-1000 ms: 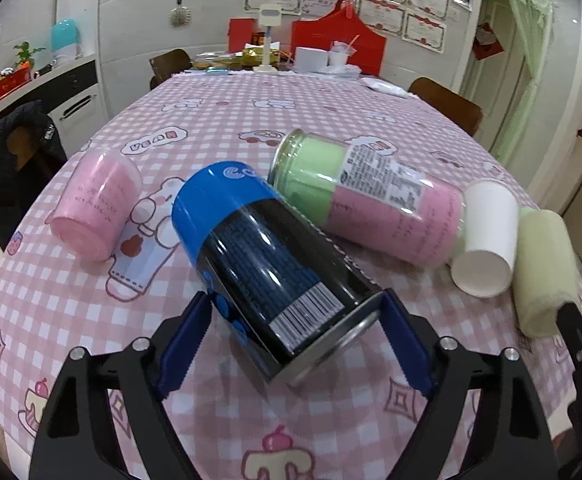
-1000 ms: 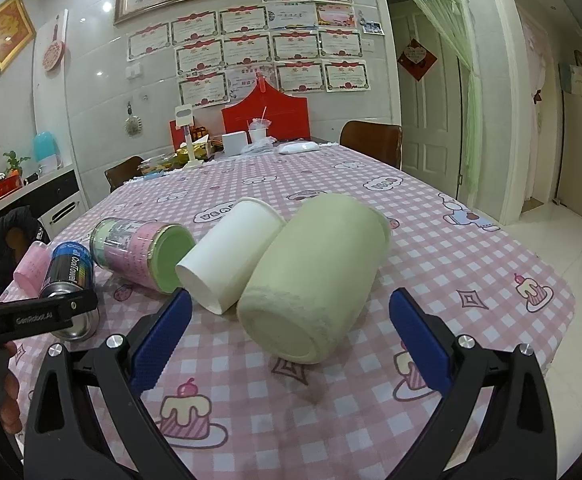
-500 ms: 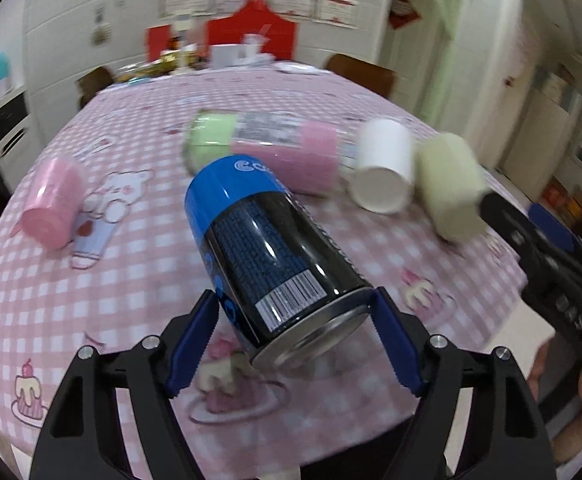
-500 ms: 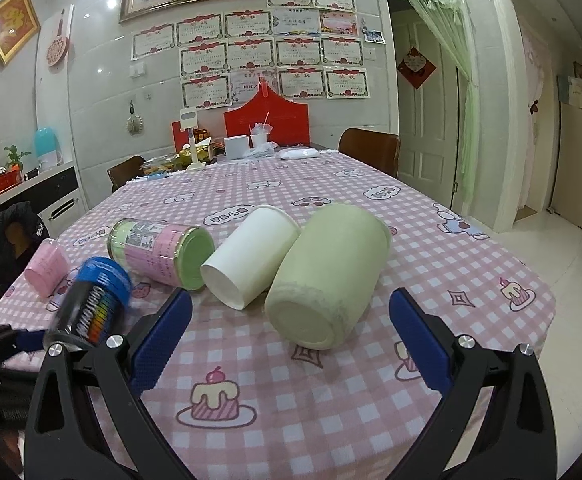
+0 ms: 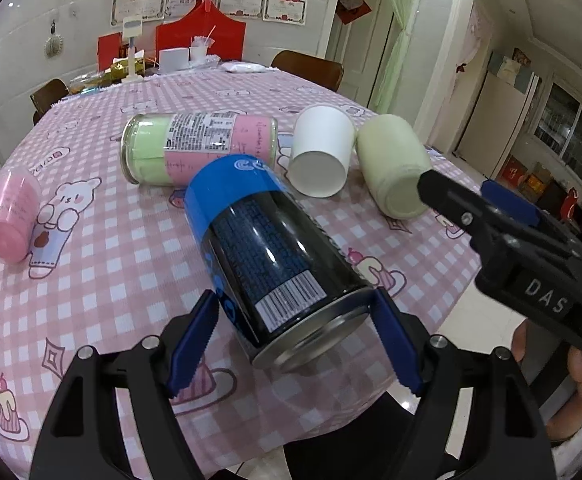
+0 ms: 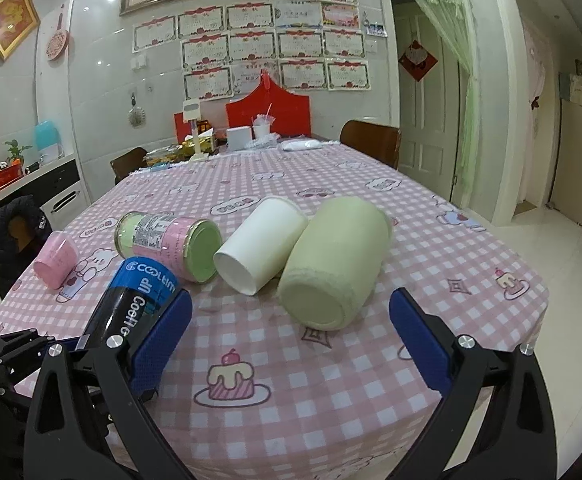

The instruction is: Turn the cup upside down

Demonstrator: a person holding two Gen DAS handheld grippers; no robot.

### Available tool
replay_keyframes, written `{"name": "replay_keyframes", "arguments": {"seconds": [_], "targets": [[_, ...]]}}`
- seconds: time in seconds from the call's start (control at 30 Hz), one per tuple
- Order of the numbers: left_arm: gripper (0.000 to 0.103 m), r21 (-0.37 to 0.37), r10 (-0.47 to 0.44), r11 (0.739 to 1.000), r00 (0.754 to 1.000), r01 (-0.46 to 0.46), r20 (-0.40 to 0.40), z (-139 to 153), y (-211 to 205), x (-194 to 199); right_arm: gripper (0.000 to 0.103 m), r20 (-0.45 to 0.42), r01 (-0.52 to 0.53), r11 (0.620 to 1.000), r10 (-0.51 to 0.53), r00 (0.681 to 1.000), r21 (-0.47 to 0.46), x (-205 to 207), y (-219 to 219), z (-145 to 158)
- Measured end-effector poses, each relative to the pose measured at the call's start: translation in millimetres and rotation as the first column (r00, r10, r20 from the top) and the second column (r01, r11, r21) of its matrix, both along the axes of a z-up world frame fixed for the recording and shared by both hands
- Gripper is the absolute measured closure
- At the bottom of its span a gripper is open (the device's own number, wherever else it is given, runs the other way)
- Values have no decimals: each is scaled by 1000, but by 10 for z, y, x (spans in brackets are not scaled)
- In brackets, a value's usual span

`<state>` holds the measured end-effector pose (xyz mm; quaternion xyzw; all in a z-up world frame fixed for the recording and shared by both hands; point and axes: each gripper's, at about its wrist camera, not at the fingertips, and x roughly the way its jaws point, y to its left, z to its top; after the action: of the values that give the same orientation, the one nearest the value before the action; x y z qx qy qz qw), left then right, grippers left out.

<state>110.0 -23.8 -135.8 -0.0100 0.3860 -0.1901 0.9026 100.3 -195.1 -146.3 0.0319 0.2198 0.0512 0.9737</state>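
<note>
My left gripper (image 5: 293,338) is shut on a black can-shaped cup with a blue band (image 5: 263,252) and holds it tilted above the pink checked table (image 5: 123,264). The same cup shows at the lower left of the right wrist view (image 6: 131,308). My right gripper (image 6: 289,334) is open and empty, just short of a pale green cup (image 6: 335,260) lying on its side. That gripper also shows in the left wrist view (image 5: 503,220).
A white paper cup (image 6: 263,244), a pink and green labelled jar (image 6: 171,240) and a small pink cup (image 6: 55,264) lie on their sides on the table. The table's front edge (image 6: 331,452) is close below. Clutter stands at the far end.
My left gripper has lifted the black and blue cup off the table and drawn it back toward me. My right gripper has pulled back a little from the green cup.
</note>
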Motion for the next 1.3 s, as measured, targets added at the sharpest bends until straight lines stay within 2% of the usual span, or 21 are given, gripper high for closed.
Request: {"name": "replay_keyframes", "arguments": {"seconds": [0.13,0.23,0.4,0.5,0.67,0.77,0.8,0.97,1.03,1.1,1.3], "targets": [[26,-47,10,999,1000,-11,-19,15,56,-2,8,-25,-29,999,30,999,32,24,20,16],[24,-106,6,994,1000,-7,-8,83,129,-31,8,-52,-58,996,62,997,74,55,12,28],[24,-162,32,986,999,-28,21,193,285,-88,8,-119,-123,978,144,982,170,156,47,70],[24,-189,90,979,995,-80,44,270,461,-106,8,-155,-157,966,190,969,206,229,118,109],[23,-197,243,954,967,-224,76,312,755,-86,8,-189,-211,953,253,949,216,342,300,137],[23,-164,320,939,943,-303,89,294,853,-54,8,-247,-245,936,307,919,252,473,405,89],[23,-160,330,936,940,-313,91,291,873,-53,8,-270,-261,927,333,903,270,517,455,67],[23,-120,363,929,927,-351,93,234,959,7,9,-331,-284,912,377,865,295,662,594,37],[23,-112,361,930,928,-350,93,216,971,18,13,-359,-291,904,396,845,313,732,631,8],[23,-118,358,930,929,-347,90,205,996,32,24,-393,-291,897,413,822,334,829,666,-33],[23,-128,361,928,929,-349,87,177,1044,50,31,-444,-307,852,491,750,424,953,749,-103]]}}
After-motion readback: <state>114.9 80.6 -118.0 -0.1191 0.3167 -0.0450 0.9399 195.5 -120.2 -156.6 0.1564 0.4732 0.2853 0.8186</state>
